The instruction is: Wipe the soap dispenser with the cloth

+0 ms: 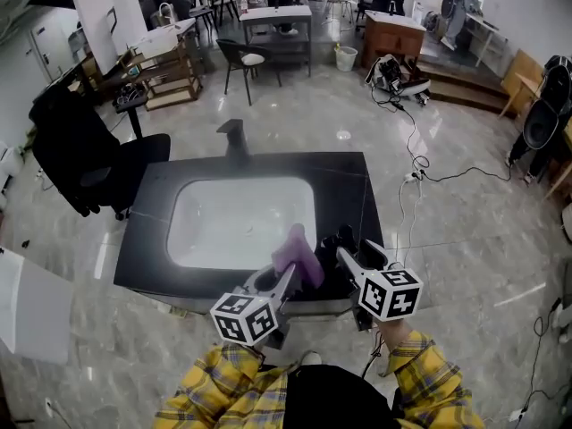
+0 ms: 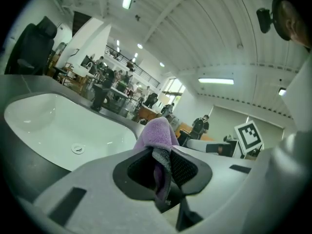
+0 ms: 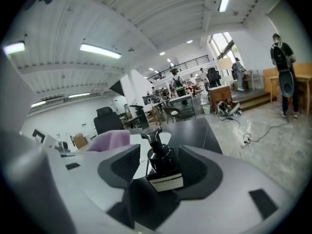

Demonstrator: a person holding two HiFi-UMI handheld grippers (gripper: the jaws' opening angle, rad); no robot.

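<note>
A purple cloth [image 1: 299, 253] is pinched in my left gripper [image 1: 290, 275] and stands up over the near rim of the white sink [image 1: 241, 217]. In the left gripper view the cloth [image 2: 157, 133] bunches up out of the shut jaws of the left gripper [image 2: 163, 167]. The black soap dispenser [image 3: 161, 160], with a pump top and a white label, stands upright between the jaws of my right gripper [image 3: 158, 167]. A sliver of space shows beside its left pad. In the head view the dispenser [image 1: 343, 239] is dark against the black counter [image 1: 349, 181], just right of the cloth, with the right gripper [image 1: 344, 256] around it.
A dark faucet [image 1: 234, 137] stands behind the sink at the counter's far edge. A black office chair [image 1: 80, 155] stands left of the counter. Cables [image 1: 416, 164] trail over the floor on the right. A white panel [image 1: 31, 307] lies at the near left.
</note>
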